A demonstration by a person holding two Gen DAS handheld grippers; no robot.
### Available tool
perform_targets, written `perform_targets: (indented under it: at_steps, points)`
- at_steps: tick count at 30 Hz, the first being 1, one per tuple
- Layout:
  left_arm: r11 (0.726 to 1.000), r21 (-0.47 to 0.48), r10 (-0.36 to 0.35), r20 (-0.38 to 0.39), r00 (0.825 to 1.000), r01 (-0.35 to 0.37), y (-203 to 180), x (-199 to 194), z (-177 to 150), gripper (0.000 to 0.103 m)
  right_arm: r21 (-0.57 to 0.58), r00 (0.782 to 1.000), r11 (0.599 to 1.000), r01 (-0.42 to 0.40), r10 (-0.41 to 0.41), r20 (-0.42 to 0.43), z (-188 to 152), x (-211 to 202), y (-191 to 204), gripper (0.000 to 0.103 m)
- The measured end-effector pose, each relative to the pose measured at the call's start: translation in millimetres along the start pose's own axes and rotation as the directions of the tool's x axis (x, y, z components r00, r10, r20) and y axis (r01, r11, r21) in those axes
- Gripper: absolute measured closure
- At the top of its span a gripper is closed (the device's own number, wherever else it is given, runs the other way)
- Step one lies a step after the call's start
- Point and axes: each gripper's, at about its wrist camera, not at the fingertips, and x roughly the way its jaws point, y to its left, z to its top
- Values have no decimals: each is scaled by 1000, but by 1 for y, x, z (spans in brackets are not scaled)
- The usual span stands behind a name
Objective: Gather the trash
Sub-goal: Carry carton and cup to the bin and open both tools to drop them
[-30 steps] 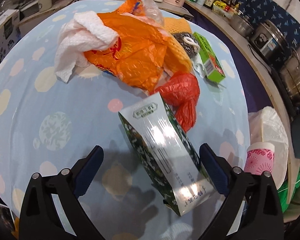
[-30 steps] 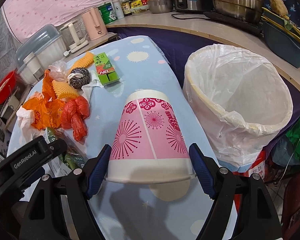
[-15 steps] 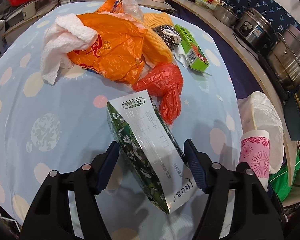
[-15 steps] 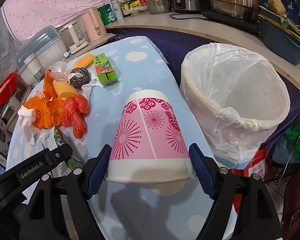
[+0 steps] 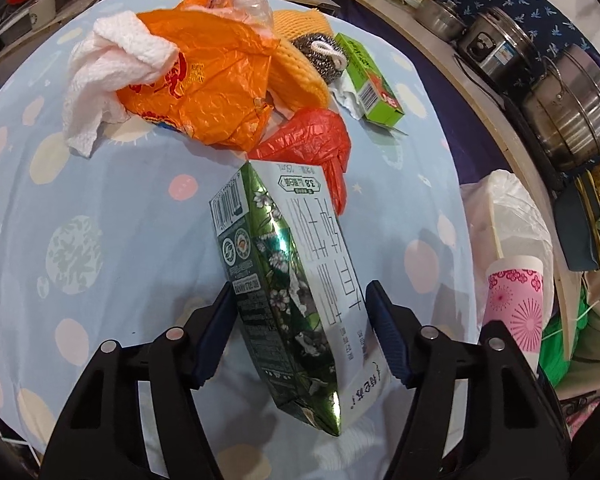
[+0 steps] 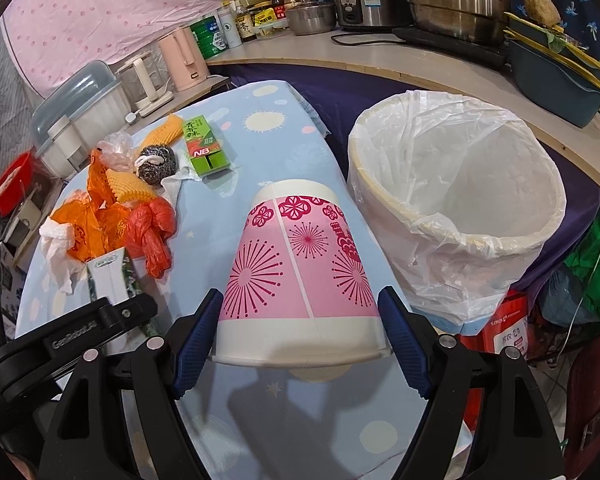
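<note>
My left gripper point(image 5: 300, 320) is shut on a green and white milk carton point(image 5: 284, 280) and holds it tilted above the blue dotted tablecloth point(image 5: 100, 240). My right gripper point(image 6: 300, 320) is shut on a pink and white paper cup point(image 6: 300, 268), held upside down near the table's edge. A bin lined with a white bag point(image 6: 456, 196) stands just right of the cup; it also shows in the left wrist view point(image 5: 504, 216). The cup also shows there point(image 5: 516, 296), and the carton in the right wrist view point(image 6: 108, 276).
A pile of trash lies on the table: an orange bag point(image 5: 208, 80), white paper towel point(image 5: 100, 80), red bag point(image 5: 312, 140), yellow foam net point(image 5: 300, 64), steel scourer point(image 5: 324, 56) and green box point(image 5: 372, 80). Pots point(image 6: 456, 0) stand on the counter behind.
My left gripper has closed on the milk carton and lifted it off the table, tipping it. The right gripper has held the cup and drifted slightly.
</note>
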Motion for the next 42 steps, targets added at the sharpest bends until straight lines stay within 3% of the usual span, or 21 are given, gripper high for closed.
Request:
perform_targets:
  at_steps: [5,10,19,27,31,35,40,42]
  points:
    - [996,91,-28,27,999,25,-20,-24,5,43,34,999,999,23,-25,47,10,-14,-19,28]
    - [967,247,-86,56,995,70,-71,-40,13,44,84,990,993,89,-97,99,28,-25,-54,28]
    - [854,481,-227,8,974,196,-189,-23,31,44,174,966,965,194,-218,135,67,-23,-128,28]
    - [774,590,-227,-82,971,230,-249,29,27,44,199,958,949,246,-269,99,83,-3,-160,27]
    - [760,605,-218,-105,970,236,-258,46,26,43,222,951,937,271,-296,90,85,4,-175,25]
    - [768,591,-229,-107,967,247,-265,54,30,41,247,948,929,277,-306,88,88,6,-185,25]
    - [791,562,-254,-56,966,240,-260,45,39,22,253,946,928,273,-307,108,89,-3,-186,25]
    - [802,547,-261,-38,965,238,-256,40,44,18,256,946,929,266,-302,115,89,-8,-184,25]
